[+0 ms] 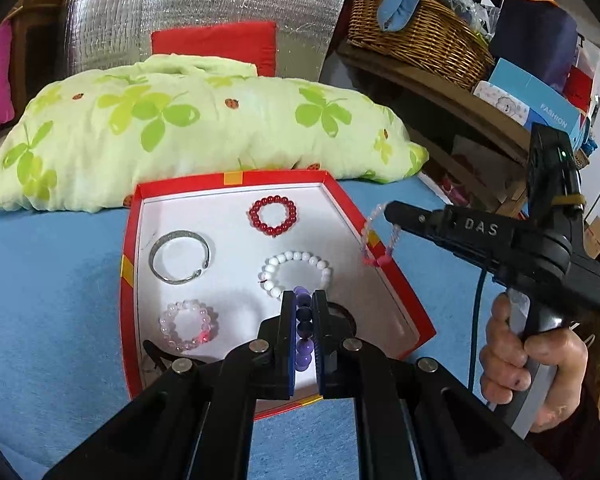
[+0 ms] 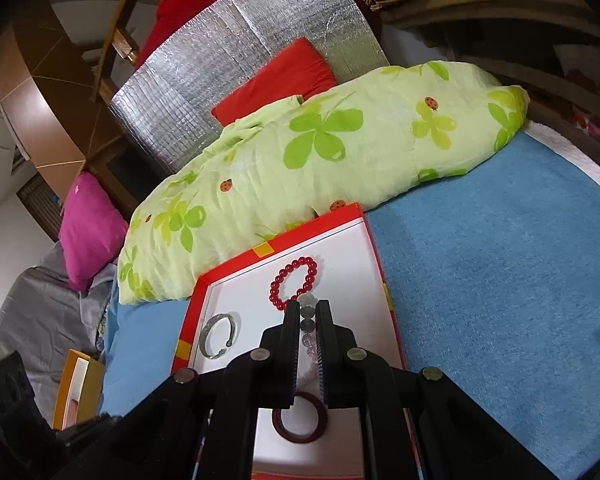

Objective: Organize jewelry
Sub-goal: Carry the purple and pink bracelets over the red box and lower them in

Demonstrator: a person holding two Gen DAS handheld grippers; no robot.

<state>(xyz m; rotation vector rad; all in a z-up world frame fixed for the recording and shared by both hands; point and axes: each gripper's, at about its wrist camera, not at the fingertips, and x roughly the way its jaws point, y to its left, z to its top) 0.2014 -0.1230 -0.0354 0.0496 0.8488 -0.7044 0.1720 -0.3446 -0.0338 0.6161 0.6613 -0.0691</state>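
Observation:
A red box with a white floor (image 1: 236,216) lies on a blue blanket and holds a red bead bracelet (image 1: 273,216), a silver bangle (image 1: 179,256), a white bead bracelet (image 1: 296,276) and a clear pink bead bracelet (image 1: 186,325). My left gripper (image 1: 304,300) is shut on a purple bead bracelet (image 1: 303,344) above the box's near part. My right gripper (image 1: 388,210) is shut on a thin pink and clear bead bracelet (image 1: 374,240) that hangs over the box's right rim. In the right wrist view the gripper (image 2: 308,308) pinches those clear beads (image 2: 308,312) above the box (image 2: 292,256), the red bracelet (image 2: 294,284), the bangle (image 2: 218,336) and a dark red ring (image 2: 299,420).
A green flowered pillow (image 1: 204,128) lies behind the box, with a red cushion (image 1: 216,42) and foil sheet behind it. A wicker basket (image 1: 416,36) and boxes stand on a wooden shelf at right. A magenta pillow (image 2: 90,232) and an orange box (image 2: 76,388) lie at left.

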